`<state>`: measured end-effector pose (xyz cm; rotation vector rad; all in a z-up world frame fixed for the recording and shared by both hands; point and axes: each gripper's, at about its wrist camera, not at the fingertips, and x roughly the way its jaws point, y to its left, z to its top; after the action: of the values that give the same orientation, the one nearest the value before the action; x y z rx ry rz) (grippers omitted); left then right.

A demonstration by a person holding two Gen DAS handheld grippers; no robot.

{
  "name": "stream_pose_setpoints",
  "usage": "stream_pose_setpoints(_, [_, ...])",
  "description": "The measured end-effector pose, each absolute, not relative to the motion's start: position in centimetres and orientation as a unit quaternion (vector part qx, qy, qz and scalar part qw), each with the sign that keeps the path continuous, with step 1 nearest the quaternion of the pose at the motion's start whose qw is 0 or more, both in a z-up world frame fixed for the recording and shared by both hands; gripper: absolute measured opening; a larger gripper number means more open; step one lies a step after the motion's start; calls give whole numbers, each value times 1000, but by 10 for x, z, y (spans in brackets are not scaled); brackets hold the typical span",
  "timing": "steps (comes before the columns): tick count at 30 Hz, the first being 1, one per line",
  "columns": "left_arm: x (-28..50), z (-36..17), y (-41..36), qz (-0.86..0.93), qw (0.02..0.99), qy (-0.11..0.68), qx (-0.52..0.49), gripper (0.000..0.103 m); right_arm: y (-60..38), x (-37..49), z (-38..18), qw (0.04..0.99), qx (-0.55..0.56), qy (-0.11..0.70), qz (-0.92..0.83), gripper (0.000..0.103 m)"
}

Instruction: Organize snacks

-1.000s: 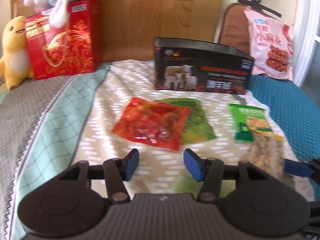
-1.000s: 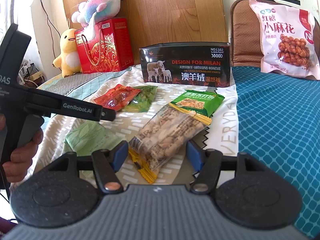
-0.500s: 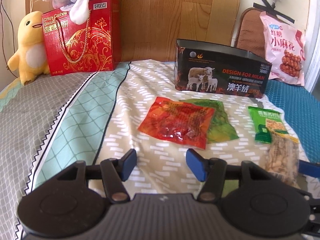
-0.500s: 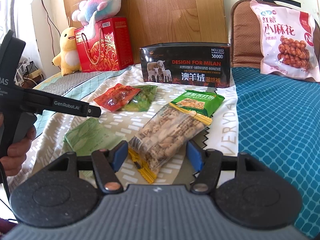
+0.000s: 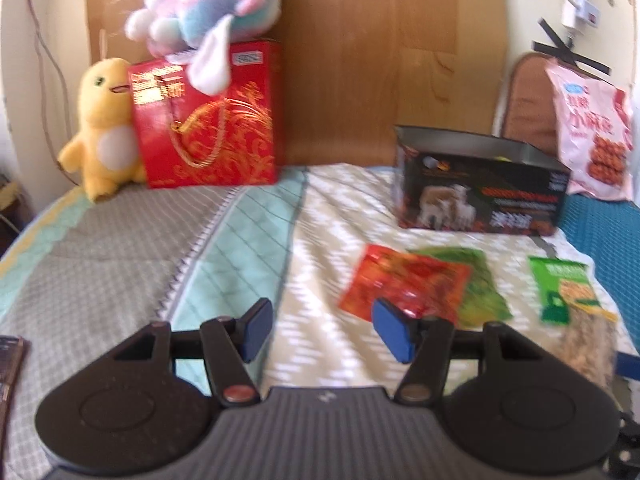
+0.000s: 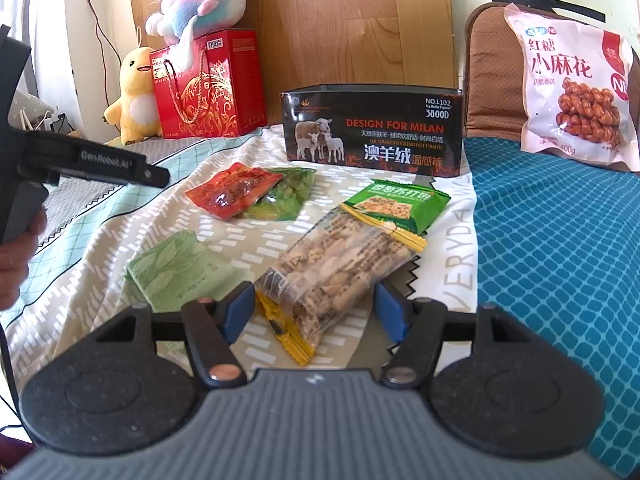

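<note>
A red snack pack [image 6: 234, 191] lies on a green pack [image 6: 286, 196] in front of the open black box [image 6: 374, 128]. A clear cracker bag [image 6: 340, 264] lies over a green biscuit pack [image 6: 396, 202]; a pale green packet [image 6: 176, 270] lies left of it. My right gripper [image 6: 316, 312] is open, its fingers either side of the cracker bag's near end. My left gripper [image 5: 320, 330] is open and empty over the bedspread, left of the red pack [image 5: 404, 284]; it also shows in the right wrist view [image 6: 92, 162].
A red gift box [image 5: 208, 120] with a plush toy [image 5: 208, 12] on top and a yellow duck plush [image 5: 102, 128] stand at the back left against the wooden headboard [image 5: 360, 40]. A pink snack bag [image 6: 576, 100] leans on a brown cushion [image 6: 488, 72] at the right.
My left gripper has swung left, so the snacks and black box sit further right in its view. My right gripper has held still around the cracker bag.
</note>
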<state>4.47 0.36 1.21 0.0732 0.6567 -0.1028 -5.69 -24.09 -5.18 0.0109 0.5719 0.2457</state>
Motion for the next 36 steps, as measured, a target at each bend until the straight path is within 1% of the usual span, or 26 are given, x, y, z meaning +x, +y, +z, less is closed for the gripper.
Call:
stream_pose_setpoints(9, [49, 14, 17, -24, 948, 317, 28, 57, -241, -57, -52, 952, 5, 281, 122, 68])
stream_pose_setpoints(22, [46, 13, 13, -36, 946, 321, 30, 57, -241, -58, -51, 953, -4, 276, 124, 67])
stream_pose_setpoints(23, [46, 13, 12, -38, 946, 320, 32, 57, -241, -59, -51, 953, -7, 276, 125, 66])
stream_pose_setpoints(24, [46, 13, 12, -40, 946, 320, 33, 57, -240, -59, -51, 953, -10, 276, 126, 60])
stream_pose_setpoints(29, [45, 13, 11, -43, 946, 320, 34, 57, -233, -61, -51, 952, -30, 271, 137, 52])
stream_pose_setpoints(36, [45, 14, 11, -42, 946, 320, 36, 57, -219, -61, -48, 946, -23, 278, 167, 52])
